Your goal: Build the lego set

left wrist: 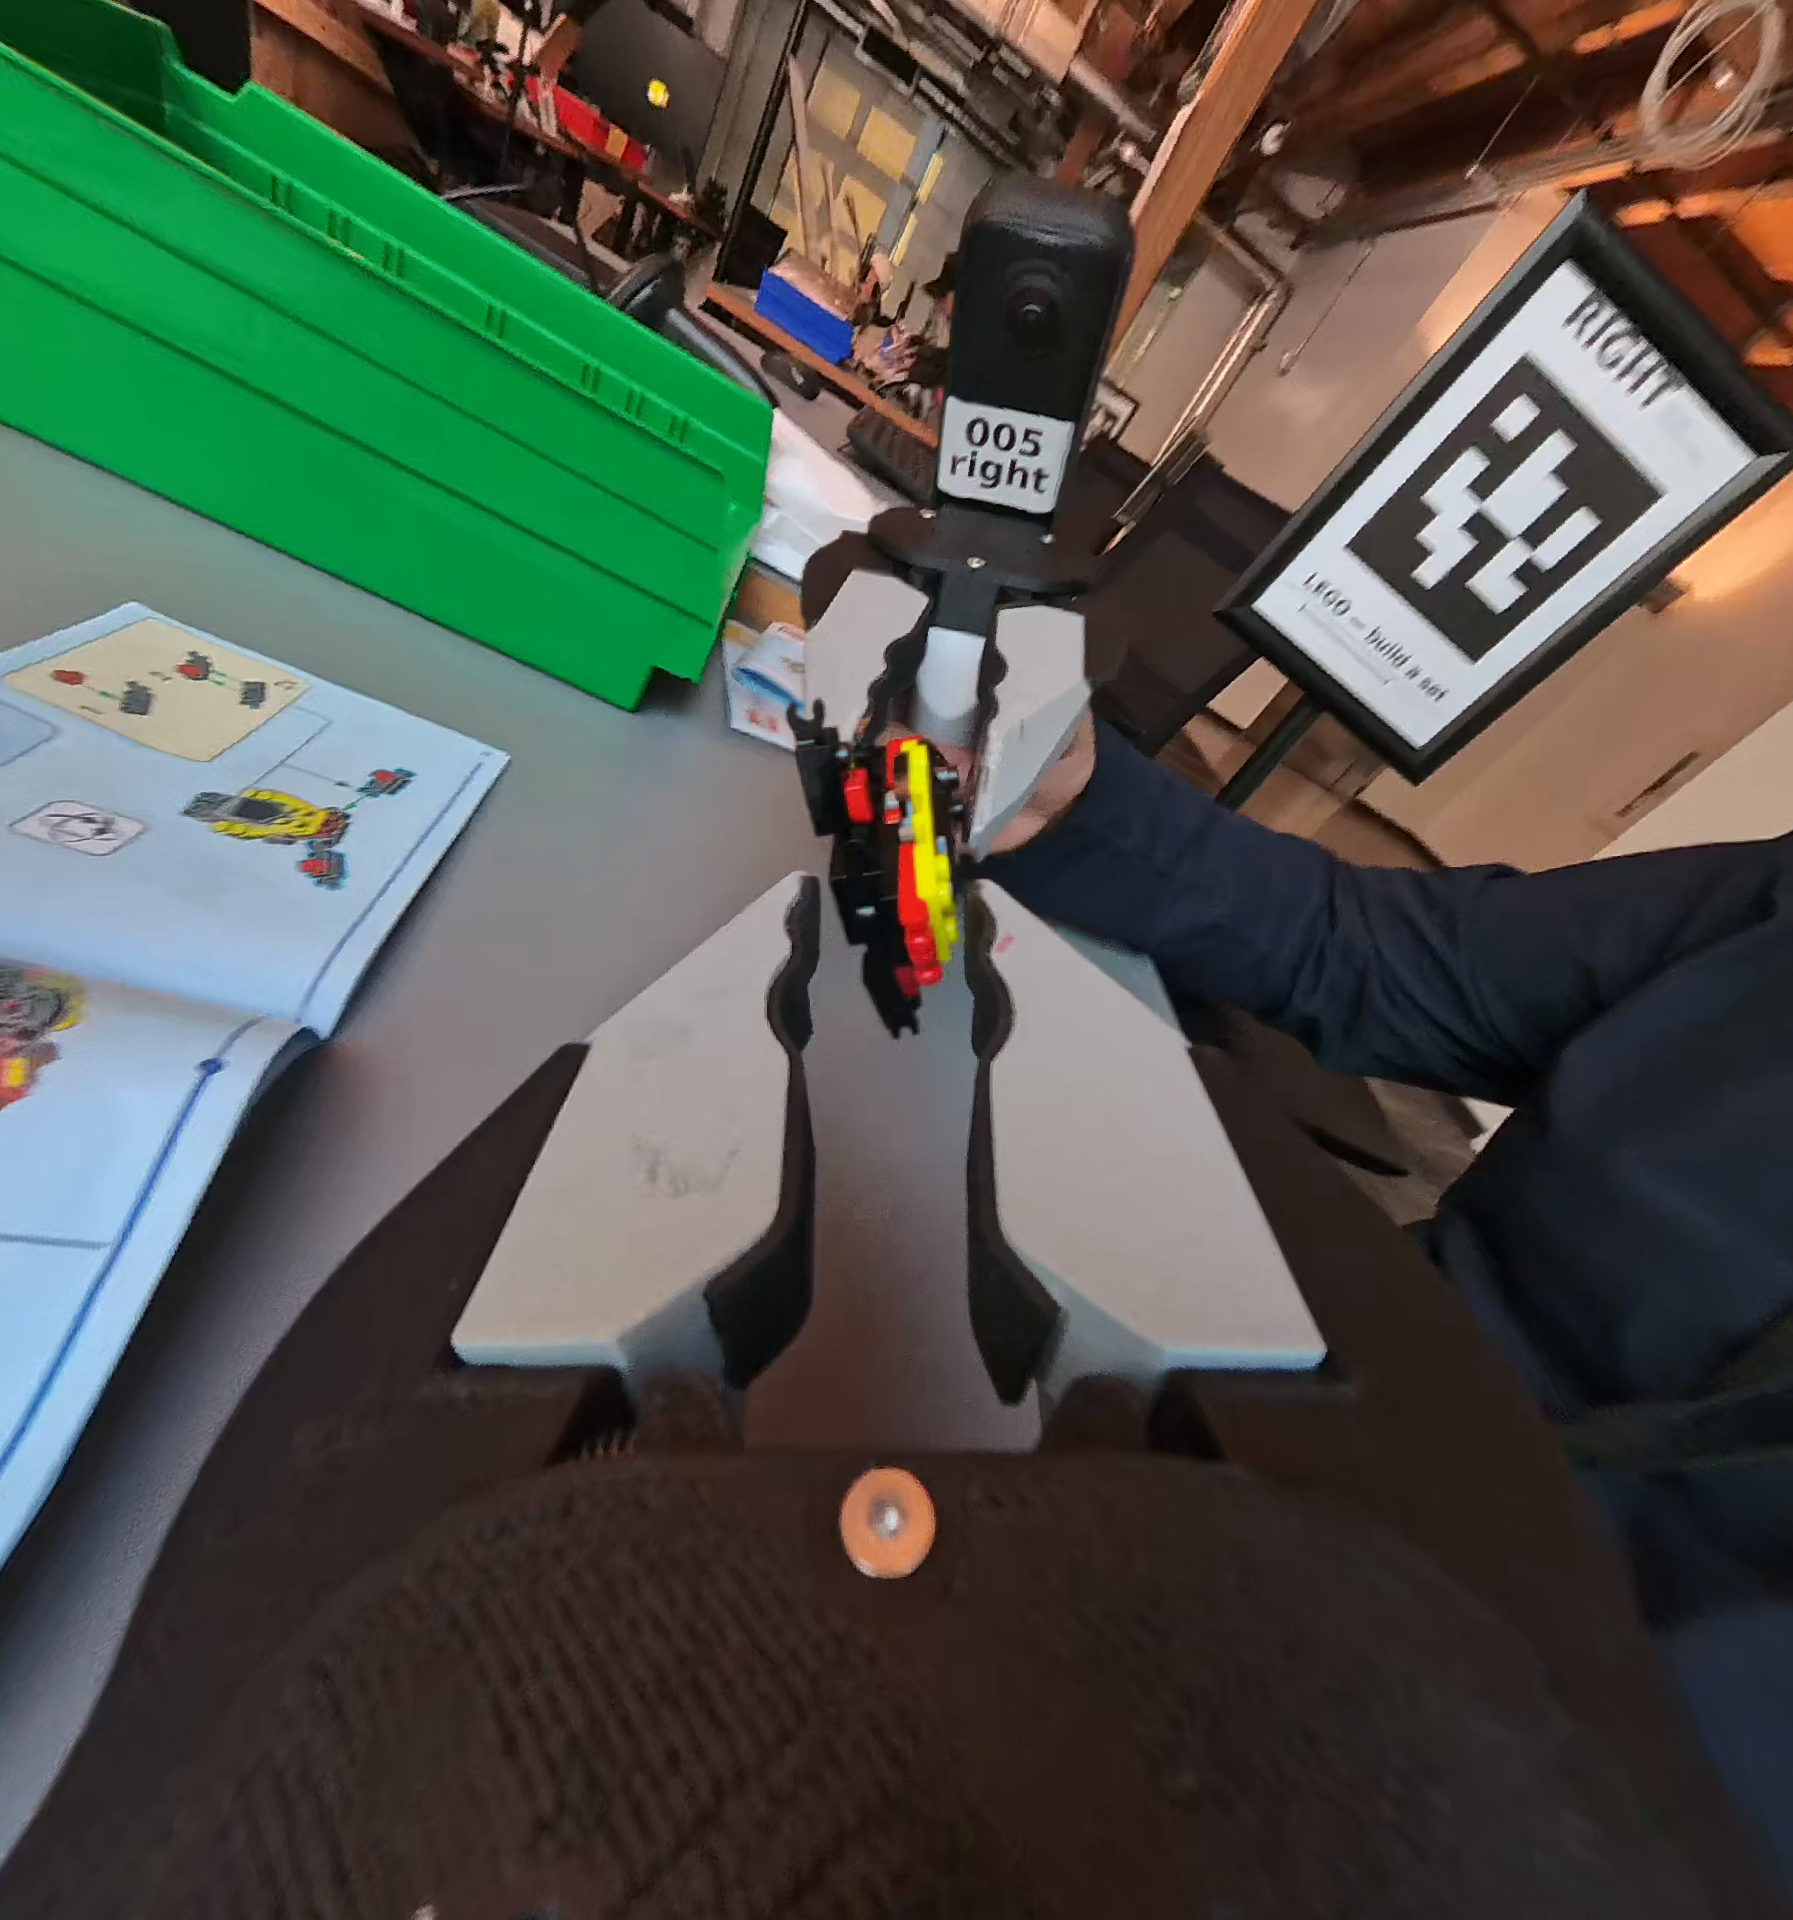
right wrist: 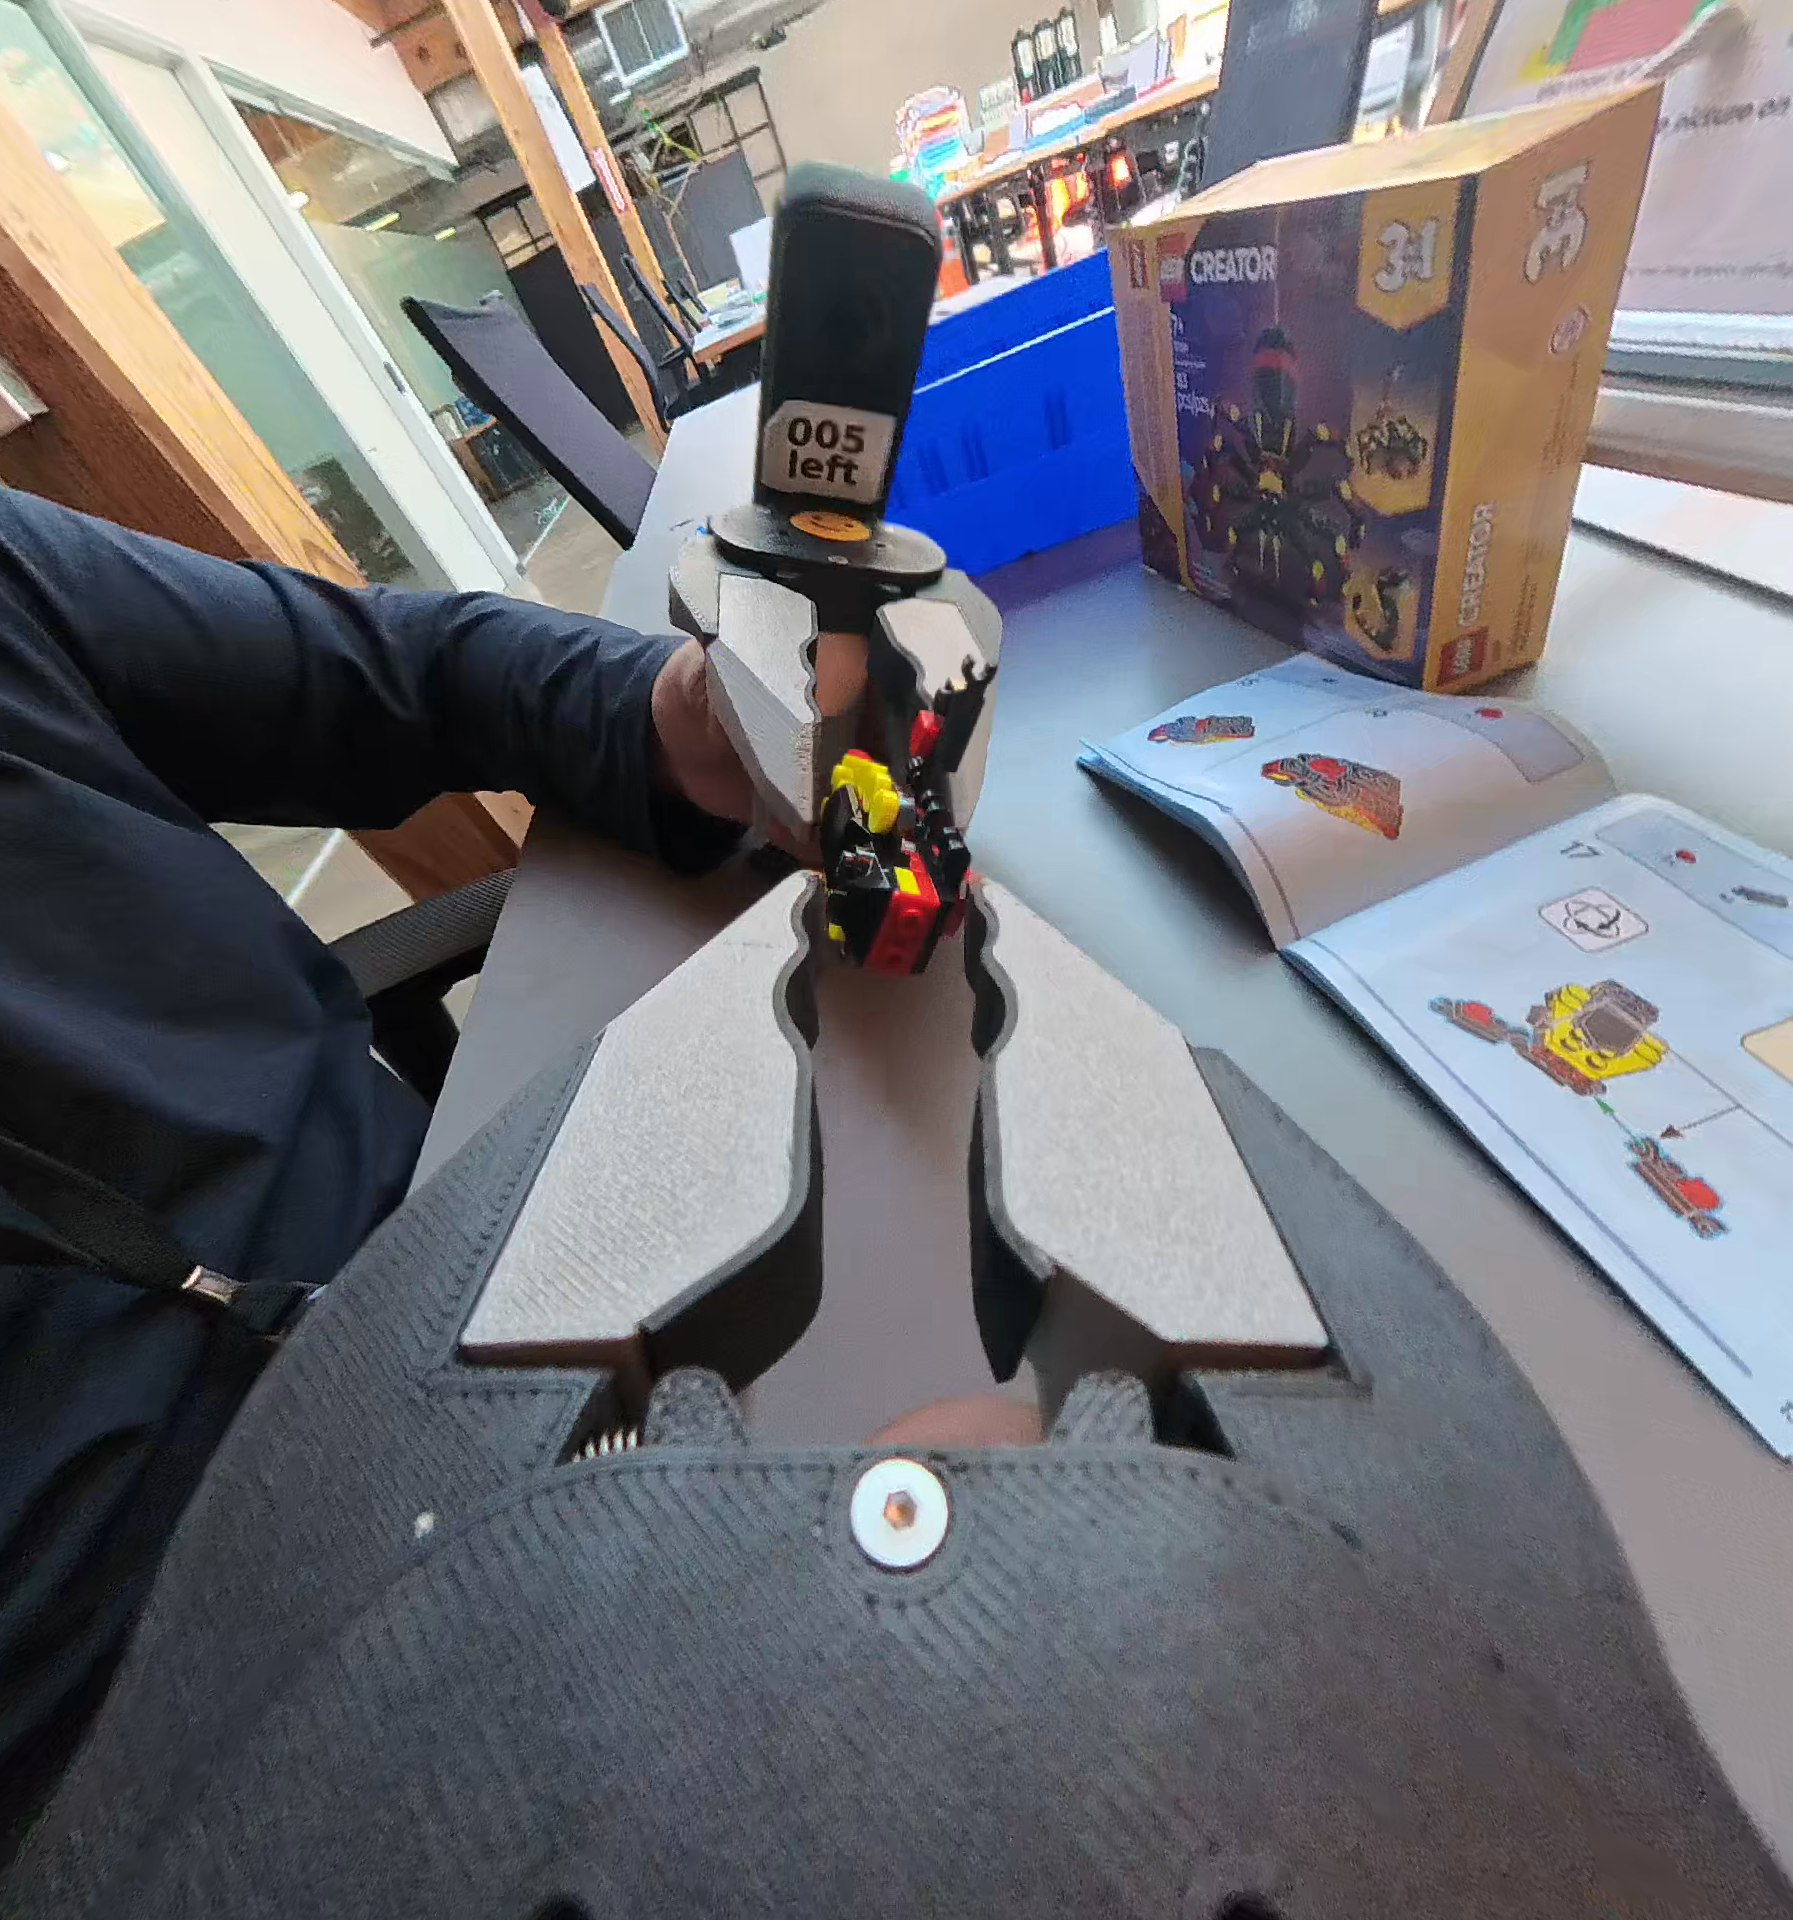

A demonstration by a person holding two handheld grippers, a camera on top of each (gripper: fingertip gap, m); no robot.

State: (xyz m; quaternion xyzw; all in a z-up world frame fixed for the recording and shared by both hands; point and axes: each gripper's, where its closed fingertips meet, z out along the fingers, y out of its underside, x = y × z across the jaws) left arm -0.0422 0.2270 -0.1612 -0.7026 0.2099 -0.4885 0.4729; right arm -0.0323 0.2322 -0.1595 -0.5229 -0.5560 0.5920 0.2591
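Note:
A small black, red and yellow lego model (left wrist: 902, 862) hangs in the air above the grey table (left wrist: 601, 894), between my two grippers, which face each other tip to tip. My left gripper (left wrist: 892, 899) is shut on the model's near end. My right gripper (right wrist: 892, 896) is shut on the other end of the same model (right wrist: 892, 883). Each gripper also shows in the other's view: the right gripper (left wrist: 939, 748) beyond the model, and the left gripper (right wrist: 871, 748) likewise. A thin black clip piece (left wrist: 817, 727) sticks out of the model's side.
An open instruction booklet (left wrist: 144, 831) lies on the table and also shows in the right wrist view (right wrist: 1546, 987). A green bin (left wrist: 352, 364), a blue bin (right wrist: 1017, 416), the lego box (right wrist: 1391, 416) and a framed marker sign (left wrist: 1494, 499) stand around. A person's dark sleeve (left wrist: 1391, 956) reaches in.

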